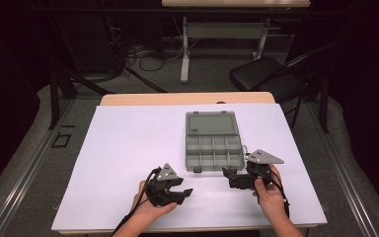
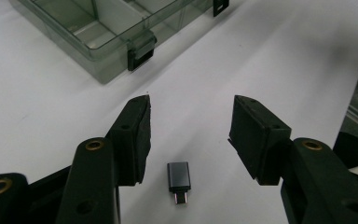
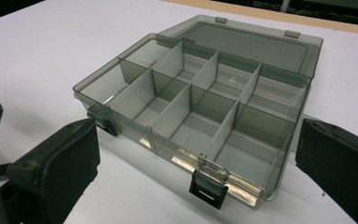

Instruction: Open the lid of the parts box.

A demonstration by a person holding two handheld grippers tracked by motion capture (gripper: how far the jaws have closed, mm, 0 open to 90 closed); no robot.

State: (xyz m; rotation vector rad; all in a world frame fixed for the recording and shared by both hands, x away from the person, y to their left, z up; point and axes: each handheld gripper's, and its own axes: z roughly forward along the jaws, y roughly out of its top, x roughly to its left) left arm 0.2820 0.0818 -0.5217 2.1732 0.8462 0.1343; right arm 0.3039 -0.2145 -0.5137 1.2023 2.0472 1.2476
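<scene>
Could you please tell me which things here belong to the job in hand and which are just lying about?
In the job: small grey adapter between the open left gripper jaws; open compartment box; right gripper.
Lying about: black chair, floor cables.

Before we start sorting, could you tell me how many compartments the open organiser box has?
8, in two rows of four inside the organiser box: four along the latch side nearest the right gripper, four behind them beside the hinged lid. All look empty.
</scene>
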